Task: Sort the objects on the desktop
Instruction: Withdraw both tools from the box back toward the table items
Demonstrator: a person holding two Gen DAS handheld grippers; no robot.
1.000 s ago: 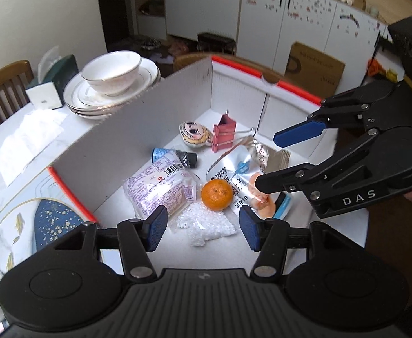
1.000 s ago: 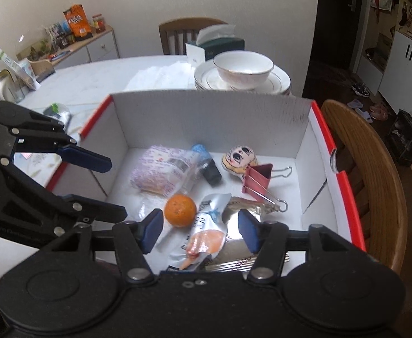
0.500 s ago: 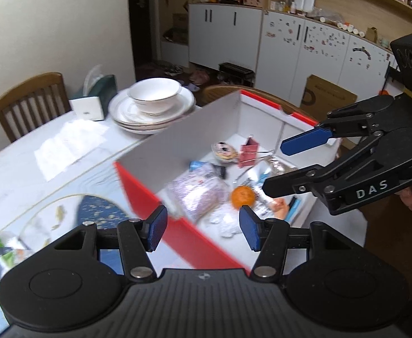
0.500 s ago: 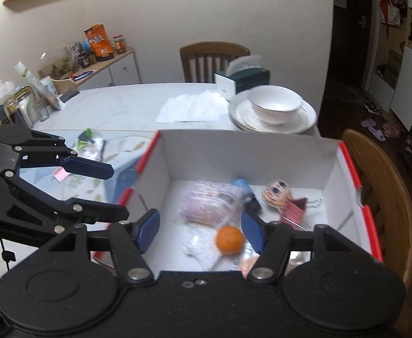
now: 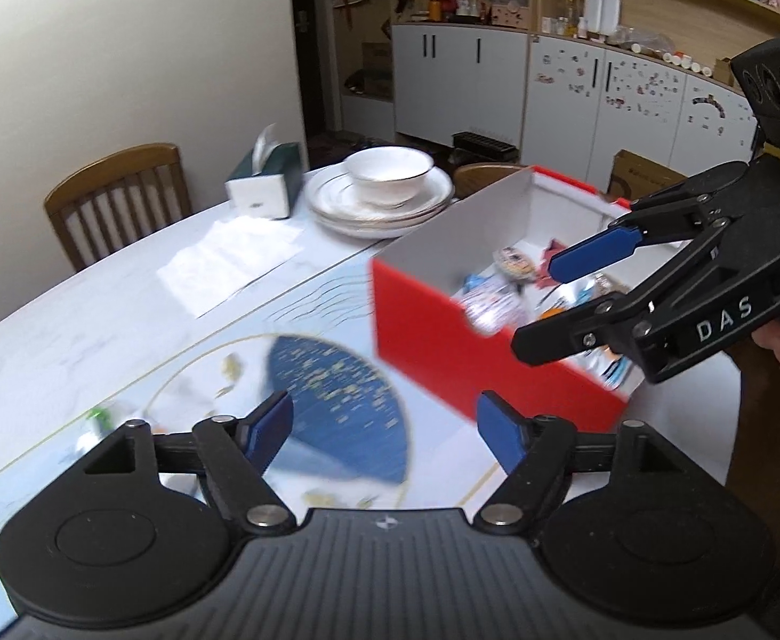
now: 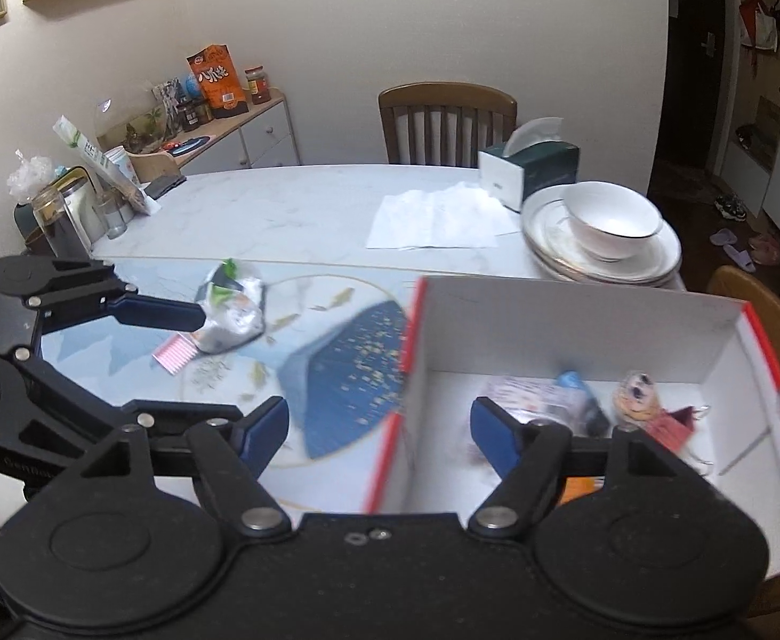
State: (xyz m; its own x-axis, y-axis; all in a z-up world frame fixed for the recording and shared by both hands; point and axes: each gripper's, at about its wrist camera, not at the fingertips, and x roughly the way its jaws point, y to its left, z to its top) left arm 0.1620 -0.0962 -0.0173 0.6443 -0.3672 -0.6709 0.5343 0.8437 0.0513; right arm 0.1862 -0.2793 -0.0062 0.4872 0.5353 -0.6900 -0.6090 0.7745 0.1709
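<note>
Both grippers have pulled back and up, away from the red-and-white box [image 6: 576,330]. A second ago each hung right over its contents; now the box sits ahead and to the right of the left gripper [image 5: 384,429], and only its near left corner lies between the fingers of the right gripper [image 6: 379,426].

The jaws of both have just been opening, and nothing is between either pair. They stand wide and empty, with only the placemat [image 6: 347,362] and box wall visible through the gaps.

The things already sorted lie inside the box: a purple-printed packet [image 6: 523,394], a small doll head [image 6: 636,392], a pink binder clip [image 6: 675,421] and an orange [image 6: 581,485], the last mostly hidden behind the right gripper's finger.

Pulling back also brings the rest of the table into the right wrist view. A crumpled silver snack bag [image 6: 232,314] lies just beyond the tip of the left gripper's upper finger, with a small pink comb-like item [image 6: 176,354] just beside it, though motion blur makes the latter hard to identify.

So the drop into the box looks finished, and both hands are free for another pick. The snack bag seems the likely next target, as it is nearest the left gripper.
</note>
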